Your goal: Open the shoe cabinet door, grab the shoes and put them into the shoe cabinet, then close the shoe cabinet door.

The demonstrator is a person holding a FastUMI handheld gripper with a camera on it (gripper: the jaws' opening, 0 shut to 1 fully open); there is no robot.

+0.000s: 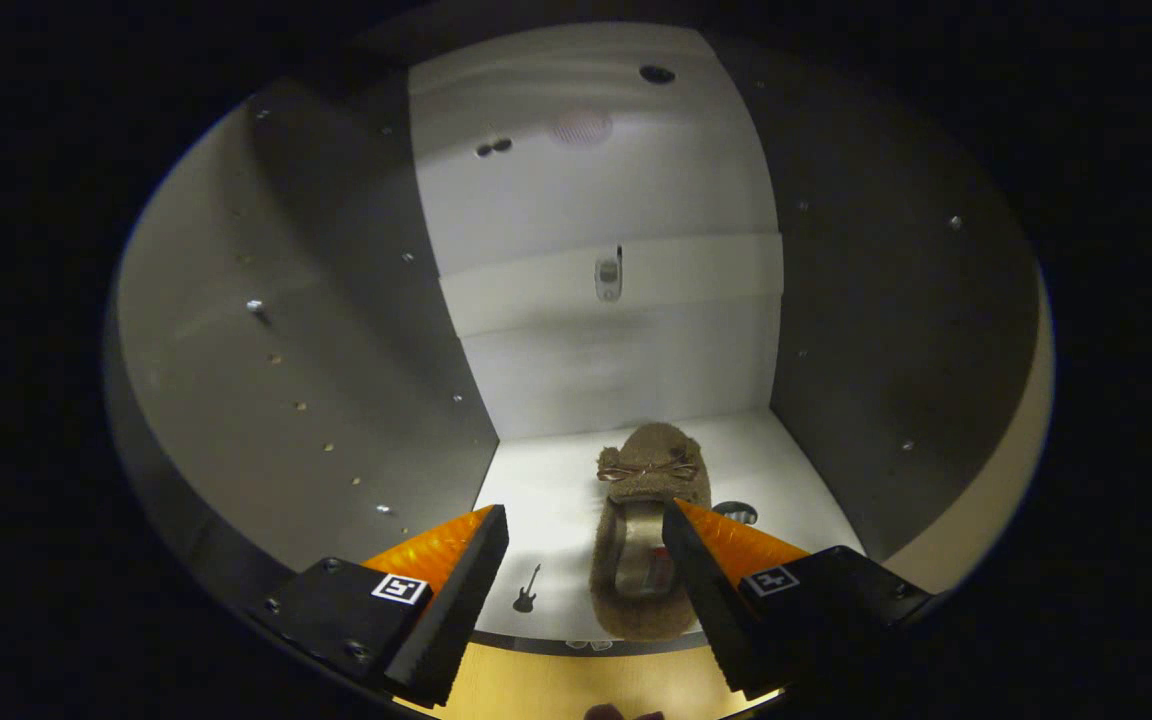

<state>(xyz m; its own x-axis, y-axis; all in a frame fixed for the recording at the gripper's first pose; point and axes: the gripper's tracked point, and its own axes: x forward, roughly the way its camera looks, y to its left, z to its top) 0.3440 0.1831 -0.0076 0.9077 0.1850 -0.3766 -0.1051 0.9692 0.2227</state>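
A brown fuzzy slipper (648, 500) with a small bow lies on the white floor (546, 490) inside the open shoe cabinet, toe pointing toward the back wall. My gripper (586, 560) is open at the cabinet's mouth. The slipper's heel end sits between the orange fingers, closer to the right finger (711, 560). The left finger (456, 570) stands well apart from the shoe. I cannot tell whether the right finger touches the shoe. The cabinet door is out of sight.
The cabinet's side walls (336, 380) stand close on both sides, dotted with shelf-pin holes. The white back panel (596, 250) carries a small metal fitting. A small guitar sticker (527, 590) marks the cabinet floor. A wooden surface (576, 685) lies below the cabinet's front edge.
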